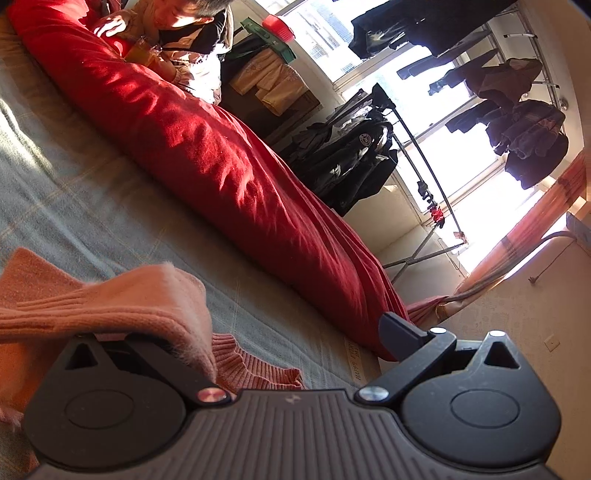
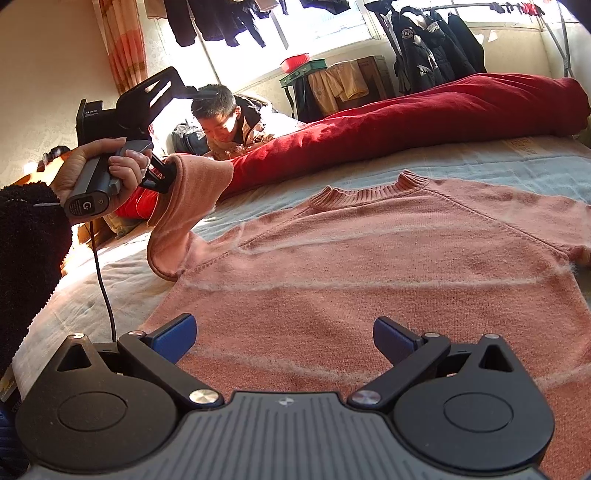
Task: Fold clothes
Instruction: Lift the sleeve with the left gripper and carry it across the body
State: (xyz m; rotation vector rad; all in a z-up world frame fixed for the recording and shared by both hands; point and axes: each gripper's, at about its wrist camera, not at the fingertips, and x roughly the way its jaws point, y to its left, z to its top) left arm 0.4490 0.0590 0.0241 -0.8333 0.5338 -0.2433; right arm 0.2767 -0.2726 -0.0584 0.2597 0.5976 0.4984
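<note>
Pink sweater (image 2: 369,273) spread flat on the grey-green bedsheet (image 2: 498,162), collar (image 2: 369,192) toward the long red duvet roll (image 2: 424,110) that runs along the far side of it. Body of the knit smooth, faint pale creases across it.

Over at the sweater's left sleeve (image 2: 184,206) — lifted clear of the sheet, cuff end up, the rest hanging in a curve back down to the shoulder. Left gripper (image 2: 162,181) at the cuff, held in a hand (image 2: 99,170) with a dark fuzzy sleeve behind it. From the left wrist view, pink fabric draped over one finger of the left gripper (image 1: 280,332) and the other finger (image 1: 400,334) standing well apart from it; whether anything is actually pinched, cannot tell — the cuff hides the contact.

Right gripper (image 2: 284,338) low over the sweater's lower body, near the hem. Fingers spread wide, blue pads (image 2: 177,336) showing, nothing between them but knit underneath.

Beyond the red duvet roll, a man in a jacket (image 2: 221,122) leaning low behind it. Further back from the sweater, a rack of dark coats (image 2: 432,48) and laundry hanging against a bright window (image 2: 321,22).
</note>
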